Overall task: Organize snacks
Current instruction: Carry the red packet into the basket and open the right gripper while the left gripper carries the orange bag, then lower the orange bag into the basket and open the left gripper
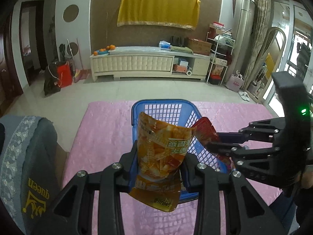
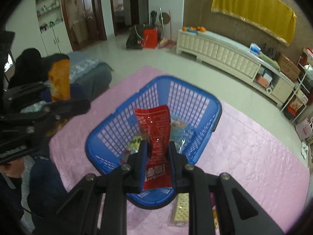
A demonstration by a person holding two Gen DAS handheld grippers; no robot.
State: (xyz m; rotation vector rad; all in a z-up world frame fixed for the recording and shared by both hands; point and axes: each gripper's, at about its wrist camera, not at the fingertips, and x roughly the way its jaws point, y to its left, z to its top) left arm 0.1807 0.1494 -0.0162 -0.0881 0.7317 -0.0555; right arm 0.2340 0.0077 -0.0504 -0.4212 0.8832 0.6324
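On the left, my left gripper [image 1: 159,173] is pinching an orange snack bag [image 1: 160,152] by its lower half, with the bag standing up over the near rim of the blue basket [image 1: 138,107]. It looks light and floppy, a slick crinkly film that I judge could slide if the pinch loosens; gripping near a sealed end seam should hold better than on the puffed middle, and its chips would likely crush under a hard squeeze.

Further right, my right gripper [image 2: 156,162] is pressed tight on a red snack packet [image 2: 156,129], thin and soft, hanging over the basket's middle. A few wrapped snacks already lie in the basket's bottom.

The basket's mesh walls flare outward, so the mouth is wide, yet the two grippers sit close together above it. I'd drop one bag at a time. On the pink mat [image 2: 254,146], a cracker pack [image 2: 181,211] lies just beside the basket's near wall, with open mat to the right.
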